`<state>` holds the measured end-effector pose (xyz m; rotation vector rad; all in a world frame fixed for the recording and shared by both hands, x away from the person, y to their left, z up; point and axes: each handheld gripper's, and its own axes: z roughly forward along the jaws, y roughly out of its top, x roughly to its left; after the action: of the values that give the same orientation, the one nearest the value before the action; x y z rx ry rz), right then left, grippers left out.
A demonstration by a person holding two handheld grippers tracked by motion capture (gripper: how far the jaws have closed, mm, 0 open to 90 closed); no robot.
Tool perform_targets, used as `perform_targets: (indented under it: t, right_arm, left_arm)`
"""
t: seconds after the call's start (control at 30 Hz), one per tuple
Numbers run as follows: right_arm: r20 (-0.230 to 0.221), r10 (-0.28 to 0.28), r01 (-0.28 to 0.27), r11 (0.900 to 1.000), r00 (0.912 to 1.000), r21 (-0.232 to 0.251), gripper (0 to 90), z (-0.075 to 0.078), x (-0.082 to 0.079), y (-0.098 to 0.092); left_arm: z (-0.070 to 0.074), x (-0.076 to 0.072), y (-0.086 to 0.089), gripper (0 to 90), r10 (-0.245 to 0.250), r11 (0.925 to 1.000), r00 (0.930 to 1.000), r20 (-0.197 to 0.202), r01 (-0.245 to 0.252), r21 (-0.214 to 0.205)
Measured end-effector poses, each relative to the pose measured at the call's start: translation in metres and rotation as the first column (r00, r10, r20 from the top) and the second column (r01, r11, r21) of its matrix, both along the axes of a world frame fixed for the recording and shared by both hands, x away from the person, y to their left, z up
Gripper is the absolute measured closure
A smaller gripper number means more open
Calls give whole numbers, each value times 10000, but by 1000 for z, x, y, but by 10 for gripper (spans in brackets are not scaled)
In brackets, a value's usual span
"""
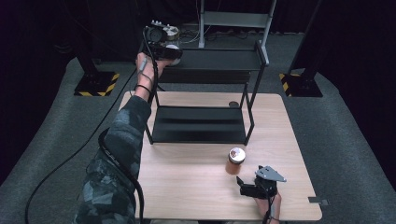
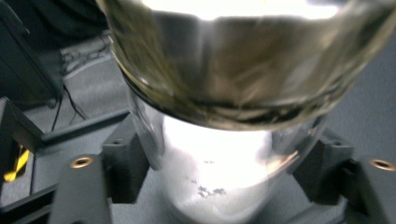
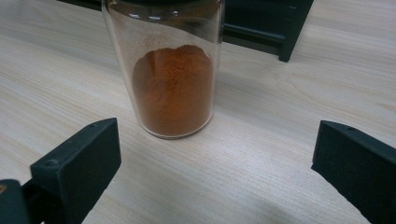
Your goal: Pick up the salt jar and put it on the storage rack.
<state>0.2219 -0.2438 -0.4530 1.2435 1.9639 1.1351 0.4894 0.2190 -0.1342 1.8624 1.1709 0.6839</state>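
A: Jar of white powder (image 2: 219, 186) sits between the jaws of the left hand-held gripper (image 1: 163, 50), over the far-left end of the black rack's top shelf (image 1: 219, 59).
B: Pinched?
A: Can't tell; the pads flank the glass closely. Looks like shelving in progress.
B: And the orange spice jar (image 1: 235, 160)?
A: Near right on the desk (image 1: 187, 182), just ahead of the right hand-held gripper (image 1: 247, 185), jaws spread. Next: advance, straddle, close.

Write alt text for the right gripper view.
A clear glass jar partly filled with orange-red powder stands upright on a light wooden table, just ahead of the right gripper, whose black jaws stand wide apart and clear of it. A black shelf frame stands behind.
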Motion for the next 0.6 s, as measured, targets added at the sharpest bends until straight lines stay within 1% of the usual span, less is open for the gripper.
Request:
perform_targets:
  t: [0.03, 0.1, 0.13, 0.17, 0.27, 0.37, 0.43, 0.5, 0.6]
  right_arm:
    - [-7, -2, 2, 10000, 10000, 6, 0, 0, 0, 0]
    - [13, -12, 12, 10000, 10000, 17, 0, 0, 0, 0]
    - [14, -19, 19, 10000, 10000, 15, 0, 0, 0, 0]
    - [15, -17, 17, 10000, 10000, 4, 0, 0, 0, 0]
    - [12, -24, 24, 10000, 10000, -4, 0, 0, 0, 0]
    - [16, -38, 38, 10000, 10000, -4, 0, 0, -1, 0]
    - [22, -37, 37, 10000, 10000, -13, 0, 0, -1, 0]
    - [46, -45, 45, 10000, 10000, -5, 0, 0, -1, 0]
    - [56, -56, 56, 10000, 10000, 18, 0, -1, -1, 0]
  left_arm:
    - [1, 1, -1, 204, 11, 10000, 9999, -110, -10, 71]
    - [3, 0, -2, 138, 28, 9997, 9998, -219, -23, 253]
    - [3, 0, -2, 104, 24, 9997, 9996, -277, -17, 237]
    - [4, 1, -1, 78, -30, 9997, 9992, -391, 40, 253]
    - [10, -2, -1, 13, -112, 9983, 9985, -544, 142, 566]
    - [16, -8, 1, 2, -317, 9963, 9975, -632, 366, 784]
    - [20, -14, 2, 0, -488, 9936, 9965, -673, 553, 982]
    - [22, -24, 2, 0, -683, 9882, 9957, -633, 763, 1330]
    - [20, -39, 5, 0, -944, 9815, 9939, -571, 1025, 1615]
